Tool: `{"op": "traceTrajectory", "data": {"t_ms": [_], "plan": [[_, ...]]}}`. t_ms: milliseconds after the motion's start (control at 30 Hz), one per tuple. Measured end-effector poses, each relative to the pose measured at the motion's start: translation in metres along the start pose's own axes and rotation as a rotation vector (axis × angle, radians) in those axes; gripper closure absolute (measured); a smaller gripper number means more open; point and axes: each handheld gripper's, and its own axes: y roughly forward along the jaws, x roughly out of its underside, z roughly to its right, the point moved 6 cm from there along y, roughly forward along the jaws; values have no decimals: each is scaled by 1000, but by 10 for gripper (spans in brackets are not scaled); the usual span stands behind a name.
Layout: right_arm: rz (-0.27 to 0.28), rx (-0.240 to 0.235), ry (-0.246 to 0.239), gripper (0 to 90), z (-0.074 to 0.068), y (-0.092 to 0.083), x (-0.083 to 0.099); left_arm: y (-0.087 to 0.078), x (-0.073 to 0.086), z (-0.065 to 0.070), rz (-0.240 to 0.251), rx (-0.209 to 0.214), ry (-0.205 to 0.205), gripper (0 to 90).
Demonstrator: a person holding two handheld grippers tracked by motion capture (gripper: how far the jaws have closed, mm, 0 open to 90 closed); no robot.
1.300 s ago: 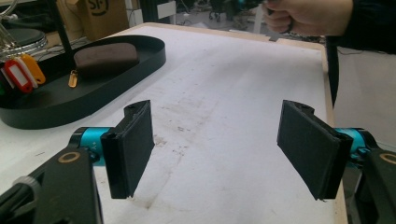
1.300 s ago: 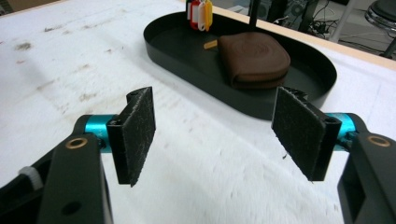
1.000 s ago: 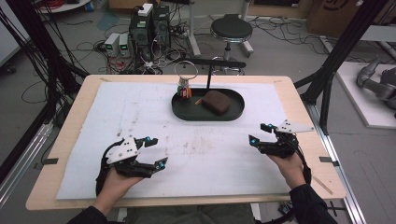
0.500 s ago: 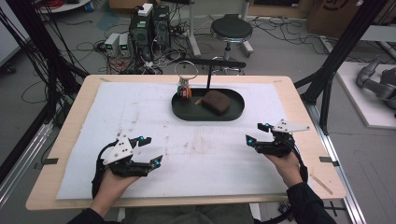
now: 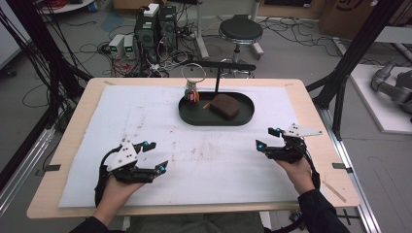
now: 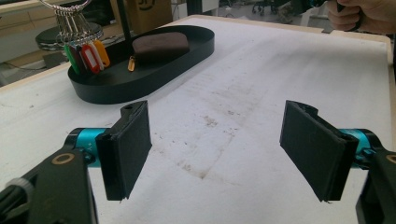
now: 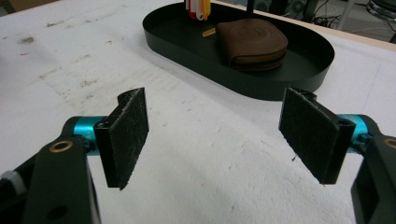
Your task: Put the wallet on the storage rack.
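Since a second ago I've drawn my left gripper (image 5: 156,156) back toward the near table edge, while my right gripper (image 5: 268,138) has barely shifted; both stand with jaws spread wide, holding nothing, over the white mat (image 5: 145,111). The brown pouch (image 5: 224,106) lies in the black oval tray (image 5: 245,118), well apart from both, beside the tagged key ring (image 5: 193,90).

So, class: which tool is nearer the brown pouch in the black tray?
Right. The right tool sits just beyond the tray's near right end, fairly close to the brown pouch; the left tool sits farther off, toward the near left.
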Motion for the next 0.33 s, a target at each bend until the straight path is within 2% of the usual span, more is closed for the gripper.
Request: {"op": "traceTrajectory", "data": {"t_ms": [333], "plan": [[0, 2, 2, 241, 1, -1, 1, 2, 0, -1, -1, 4, -4, 246]]}}
